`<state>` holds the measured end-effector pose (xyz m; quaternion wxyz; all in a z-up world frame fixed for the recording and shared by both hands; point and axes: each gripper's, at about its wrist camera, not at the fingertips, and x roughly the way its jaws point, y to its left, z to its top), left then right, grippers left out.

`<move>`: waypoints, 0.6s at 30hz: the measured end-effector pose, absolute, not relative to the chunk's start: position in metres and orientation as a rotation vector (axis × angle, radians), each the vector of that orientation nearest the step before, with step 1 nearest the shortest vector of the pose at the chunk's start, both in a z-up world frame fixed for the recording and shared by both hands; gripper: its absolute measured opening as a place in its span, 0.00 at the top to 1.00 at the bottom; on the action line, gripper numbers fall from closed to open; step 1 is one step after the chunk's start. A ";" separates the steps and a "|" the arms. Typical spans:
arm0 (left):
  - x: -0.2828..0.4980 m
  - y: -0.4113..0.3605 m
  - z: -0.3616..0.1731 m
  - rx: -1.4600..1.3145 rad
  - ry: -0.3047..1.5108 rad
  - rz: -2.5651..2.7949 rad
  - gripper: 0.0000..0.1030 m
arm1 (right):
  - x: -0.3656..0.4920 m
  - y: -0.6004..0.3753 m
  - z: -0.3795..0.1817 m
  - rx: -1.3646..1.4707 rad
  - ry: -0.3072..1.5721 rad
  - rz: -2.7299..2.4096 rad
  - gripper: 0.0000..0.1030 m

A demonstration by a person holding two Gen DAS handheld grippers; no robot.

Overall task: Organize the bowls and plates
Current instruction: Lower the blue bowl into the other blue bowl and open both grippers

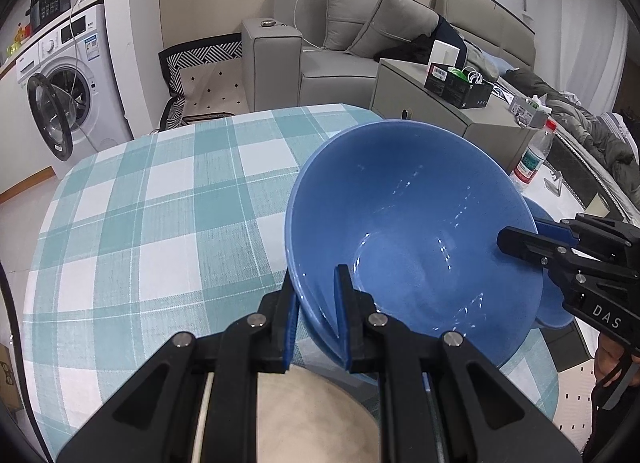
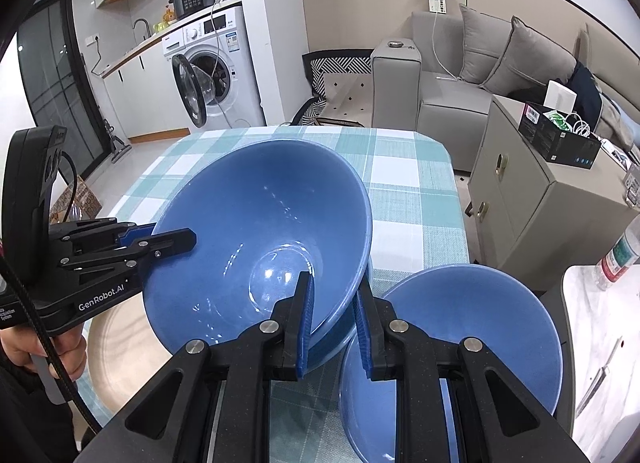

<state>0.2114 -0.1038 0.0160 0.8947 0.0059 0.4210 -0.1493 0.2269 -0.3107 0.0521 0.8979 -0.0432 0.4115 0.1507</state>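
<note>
A large blue bowl (image 1: 408, 223) (image 2: 256, 231) hangs tilted over the teal-and-white checked tablecloth (image 1: 160, 203) (image 2: 408, 203), gripped from both sides. My left gripper (image 1: 316, 277) (image 2: 168, 237) is shut on its near-left rim, one finger inside and one outside. On the opposite rim my right gripper (image 2: 333, 281) (image 1: 520, 241) is shut the same way. A second blue bowl (image 2: 460, 323) (image 1: 554, 311) stands on the table below and to the right. A beige plate (image 1: 316, 403) (image 2: 116, 335) lies under the left gripper, mostly hidden.
A water bottle (image 1: 534, 159) (image 2: 618, 259) stands on a white marble surface (image 2: 600, 323) to the right. Beyond the table are a grey cabinet (image 1: 440, 119), a grey sofa (image 1: 340, 63) and a washing machine (image 1: 68, 91) with its door open.
</note>
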 end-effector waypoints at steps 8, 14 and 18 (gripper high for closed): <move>0.213 -0.103 0.007 0.022 0.890 -0.297 0.86 | 0.228 -0.304 0.043 -0.107 0.866 0.307 0.81; 0.210 -0.106 0.006 0.047 0.880 -0.282 0.86 | 0.223 -0.299 0.040 -0.140 0.855 0.290 0.81; 0.210 -0.108 0.005 0.064 0.879 -0.273 0.86 | 0.222 -0.298 0.038 -0.149 0.858 0.285 0.81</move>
